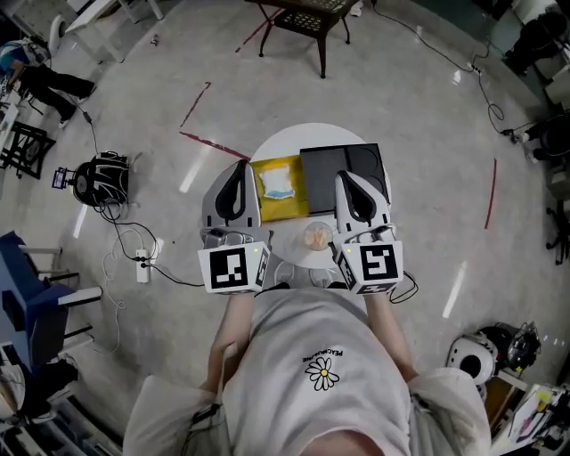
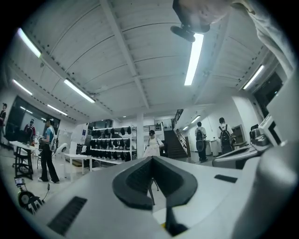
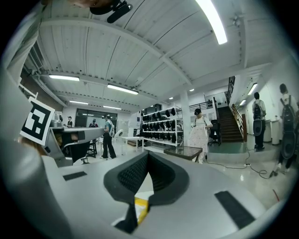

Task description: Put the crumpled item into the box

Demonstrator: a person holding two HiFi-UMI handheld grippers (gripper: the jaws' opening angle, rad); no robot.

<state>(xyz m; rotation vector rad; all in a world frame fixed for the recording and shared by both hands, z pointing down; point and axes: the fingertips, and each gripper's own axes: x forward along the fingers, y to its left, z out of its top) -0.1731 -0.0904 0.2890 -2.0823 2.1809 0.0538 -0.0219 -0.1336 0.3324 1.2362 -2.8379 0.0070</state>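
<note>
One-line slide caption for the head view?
Left tongs and right tongs, both shut, over round table with yellow item, black box, crumpled item.

Glossy grey floor with red tape lines. Far ahead of the left gripper stands a dark lattice table; to its left lies a white power strip.

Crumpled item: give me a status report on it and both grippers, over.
Left gripper and right gripper shut, empty. Crumpled item on table between them, untouched. Black box beyond, nothing seen blocking.
</note>
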